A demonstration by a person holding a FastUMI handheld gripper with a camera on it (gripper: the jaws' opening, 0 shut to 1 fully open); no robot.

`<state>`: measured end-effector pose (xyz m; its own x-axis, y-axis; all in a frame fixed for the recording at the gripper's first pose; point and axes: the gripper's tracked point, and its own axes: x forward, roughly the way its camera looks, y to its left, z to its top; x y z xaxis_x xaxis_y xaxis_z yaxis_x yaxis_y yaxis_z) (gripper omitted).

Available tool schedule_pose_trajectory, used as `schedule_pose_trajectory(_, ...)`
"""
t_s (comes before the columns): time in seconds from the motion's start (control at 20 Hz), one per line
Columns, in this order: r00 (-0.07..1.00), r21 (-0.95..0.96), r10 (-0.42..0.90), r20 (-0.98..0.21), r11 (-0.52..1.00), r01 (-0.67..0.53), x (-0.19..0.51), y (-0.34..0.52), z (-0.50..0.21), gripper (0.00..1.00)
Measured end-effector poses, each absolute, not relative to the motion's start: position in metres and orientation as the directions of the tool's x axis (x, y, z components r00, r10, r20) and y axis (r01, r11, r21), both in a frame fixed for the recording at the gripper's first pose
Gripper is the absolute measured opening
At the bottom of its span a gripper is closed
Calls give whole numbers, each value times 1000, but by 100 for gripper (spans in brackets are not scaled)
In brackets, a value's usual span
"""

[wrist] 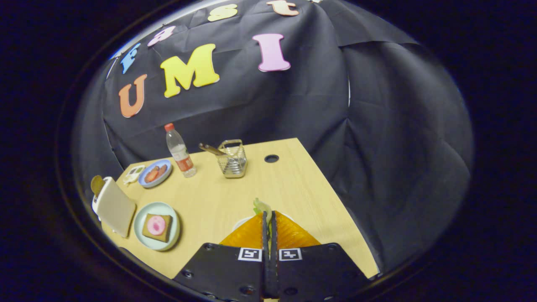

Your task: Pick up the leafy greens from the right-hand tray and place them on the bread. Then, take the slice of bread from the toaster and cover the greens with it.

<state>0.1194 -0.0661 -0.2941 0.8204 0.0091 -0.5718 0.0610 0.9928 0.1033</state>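
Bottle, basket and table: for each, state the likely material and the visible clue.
Bottle: clear plastic, see-through, red cap. Basket: shiny metal wire, open mesh. Table: pale wood or laminate, matte, faint grain. Gripper: fingers nearly closed on leafy greens.

A light wooden table [293, 184] with a round cable hole [271, 158] stands against creased black cloth walls [377, 138]; lighting appears dim.

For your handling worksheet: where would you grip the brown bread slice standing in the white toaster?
Grip the slice's rounded top edge, coming from above: that part stands clear of the white toaster. The gripper looks closed on leafy greens.
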Motion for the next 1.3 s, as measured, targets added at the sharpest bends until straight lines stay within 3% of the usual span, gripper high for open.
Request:
schedule_pose_trajectory(0.4,852,136,79,-517,991,-9,104,78,-237,0)
schedule_pose_trajectory(0.8,784,238,261,-563,960,-148,79,246,-263,0)
schedule_pose_trajectory(1.05,725,371,337,-601,921,-121,77,307,-290,0)
schedule_pose_trajectory(1.3,691,404,331,-642,913,-62,86,307,-316,0)
